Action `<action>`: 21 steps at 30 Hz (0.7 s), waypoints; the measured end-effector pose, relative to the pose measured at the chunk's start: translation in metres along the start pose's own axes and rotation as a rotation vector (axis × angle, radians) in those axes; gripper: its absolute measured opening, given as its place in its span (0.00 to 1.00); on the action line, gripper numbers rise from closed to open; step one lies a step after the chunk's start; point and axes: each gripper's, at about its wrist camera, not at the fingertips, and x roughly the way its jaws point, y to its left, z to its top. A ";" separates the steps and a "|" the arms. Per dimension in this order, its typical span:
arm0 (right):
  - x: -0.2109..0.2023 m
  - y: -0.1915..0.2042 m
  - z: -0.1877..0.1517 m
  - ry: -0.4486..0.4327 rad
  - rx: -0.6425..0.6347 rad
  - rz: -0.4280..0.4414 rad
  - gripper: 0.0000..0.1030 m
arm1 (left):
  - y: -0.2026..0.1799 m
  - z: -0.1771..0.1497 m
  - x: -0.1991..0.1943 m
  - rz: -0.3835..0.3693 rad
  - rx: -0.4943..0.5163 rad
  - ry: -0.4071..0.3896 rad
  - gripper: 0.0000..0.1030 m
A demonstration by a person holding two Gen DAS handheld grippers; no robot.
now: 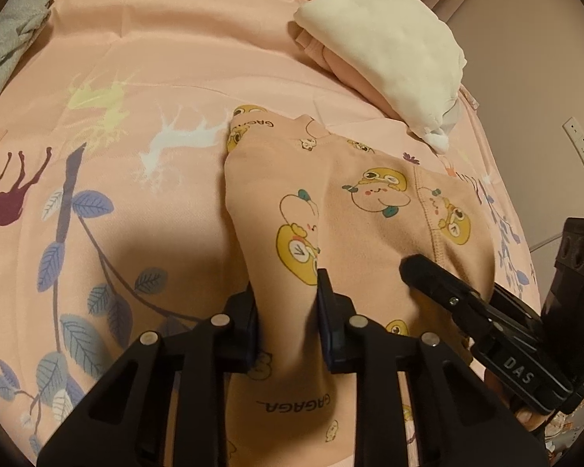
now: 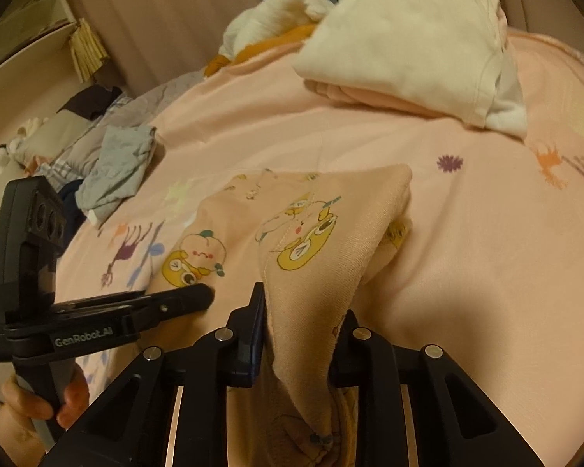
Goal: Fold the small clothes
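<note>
While a stack of folded clothes [image 1: 385,39] already lies at the far side of the bed [image 1: 167,50], the peach cartoon-print garment [image 1: 354,210] in hand is judged only part-folded: it sits near the bed's front edge, doubled over, with both near portions lifted. The left tongs [image 1: 288,323] are closed narrowly on a raised ridge of this garment, pads pressing the cloth. The right tongs [image 2: 296,334] likewise pinch a bunched fold of it, drawn up off the bed. A loose grey garment [image 2: 116,167] at the bed's left side appears unfolded and outstanding. Legible writing: "GAGAGA" printed on the garment, "DAS" on the right tool's body in the left view, "GenRobot.AI" on the left tool in the right view.
</note>
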 end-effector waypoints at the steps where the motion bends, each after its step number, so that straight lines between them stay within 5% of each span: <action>1: -0.003 0.002 0.000 -0.008 -0.005 0.003 0.25 | -0.001 -0.001 -0.003 0.002 0.002 -0.005 0.23; 21: -0.055 0.050 -0.011 -0.079 -0.077 0.081 0.25 | -0.004 -0.037 -0.080 -0.039 -0.024 -0.077 0.23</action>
